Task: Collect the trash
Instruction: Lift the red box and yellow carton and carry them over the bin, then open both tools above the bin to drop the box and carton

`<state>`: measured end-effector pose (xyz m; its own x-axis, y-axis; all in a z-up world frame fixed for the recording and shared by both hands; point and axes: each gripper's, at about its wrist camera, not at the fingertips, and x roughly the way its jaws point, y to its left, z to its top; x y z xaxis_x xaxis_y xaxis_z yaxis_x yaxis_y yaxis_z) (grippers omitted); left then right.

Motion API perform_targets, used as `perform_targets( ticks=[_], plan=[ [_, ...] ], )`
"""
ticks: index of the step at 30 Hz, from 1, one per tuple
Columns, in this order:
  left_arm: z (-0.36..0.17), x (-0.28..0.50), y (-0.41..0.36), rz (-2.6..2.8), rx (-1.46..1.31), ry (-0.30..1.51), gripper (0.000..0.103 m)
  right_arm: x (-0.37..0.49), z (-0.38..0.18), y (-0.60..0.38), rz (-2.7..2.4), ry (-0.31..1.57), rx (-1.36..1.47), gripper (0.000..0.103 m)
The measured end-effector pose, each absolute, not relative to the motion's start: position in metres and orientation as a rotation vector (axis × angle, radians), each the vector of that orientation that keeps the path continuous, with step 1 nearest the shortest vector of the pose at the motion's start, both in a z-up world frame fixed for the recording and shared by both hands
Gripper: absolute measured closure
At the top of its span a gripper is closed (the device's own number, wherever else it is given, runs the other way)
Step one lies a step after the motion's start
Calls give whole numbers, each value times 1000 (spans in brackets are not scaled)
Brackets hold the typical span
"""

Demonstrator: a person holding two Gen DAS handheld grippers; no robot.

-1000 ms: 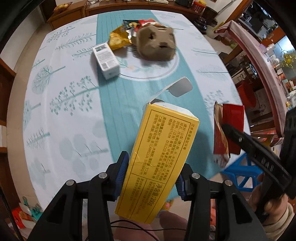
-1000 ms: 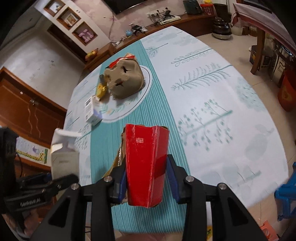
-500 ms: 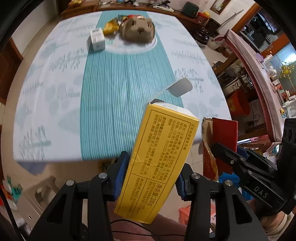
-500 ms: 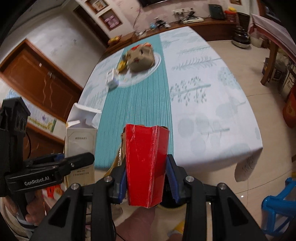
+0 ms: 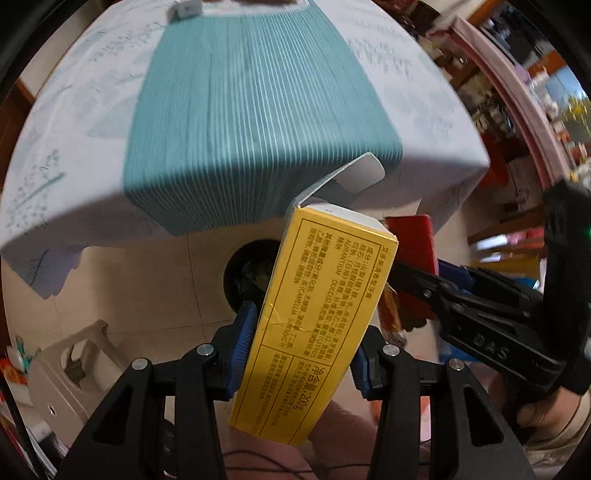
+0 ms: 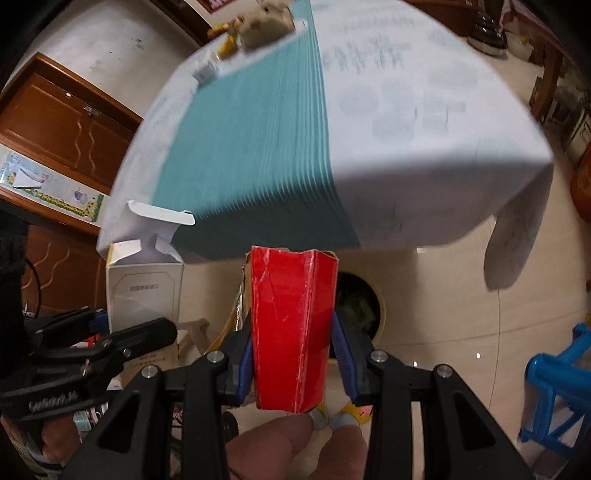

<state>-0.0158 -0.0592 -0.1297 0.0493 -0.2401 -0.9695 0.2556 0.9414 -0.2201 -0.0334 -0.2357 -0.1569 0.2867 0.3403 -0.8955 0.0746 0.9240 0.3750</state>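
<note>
Now we are carrying two pieces of trash off the table and down toward the bin on the floor. At the lower left of the left wrist view a beige stool (image 5: 79,363) is standing on the tiles, and above it the tablecloth (image 5: 236,110) is filling the top of the frame. In the middle, our left gripper (image 5: 298,356) is clamping the yellow box (image 5: 317,317) across its narrow sides, blue pads pressing on both, with the open flap pointing up and away so the long body hangs clear of the fingers for a clean drop. Just behind the box the dark mouth of the bin (image 5: 251,273) is showing. To the right, the right gripper (image 5: 417,291) is reaching in beside it with the red carton (image 5: 412,240).

In the right wrist view, the left gripper (image 6: 96,332) is sitting at the lower left with the same box seen from its white side. At centre our right gripper (image 6: 293,356) is pinching the red carton (image 6: 291,325) upright, torn end up. The bin (image 6: 360,306) is peeking out right behind it, so we judge both items are nearly over the opening. Both hands are pointing steeply downward, side by side. More trash (image 6: 258,26) is waiting at the table's far end, upper left of centre.
</note>
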Motion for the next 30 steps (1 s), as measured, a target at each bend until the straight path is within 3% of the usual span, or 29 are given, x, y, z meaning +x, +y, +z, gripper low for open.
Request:
perform_targets(
  ticks=[14,15,16,18,20,30],
  plan=[
    [-332,-13,-66,-340,26,1514,55,-23,-369,-216,53,1445,426,61],
    [-342,-9,-67,-338,26,1515,49,-20,-385,-217,41,1461,436,60],
    [-352,-5,-67,-335,36,1519,35,-18,-397,-216,32,1475,442,57],
    [-365,2,-68,-311,61,1510,27,-14,-419,-216,26,1497,444,47],
    [-378,8,-69,-297,63,1513,26,-11,-434,-215,18,1498,446,41],
    [-378,8,-60,-267,111,1507,23,-11,-431,-213,-14,1469,419,41]
  ],
)
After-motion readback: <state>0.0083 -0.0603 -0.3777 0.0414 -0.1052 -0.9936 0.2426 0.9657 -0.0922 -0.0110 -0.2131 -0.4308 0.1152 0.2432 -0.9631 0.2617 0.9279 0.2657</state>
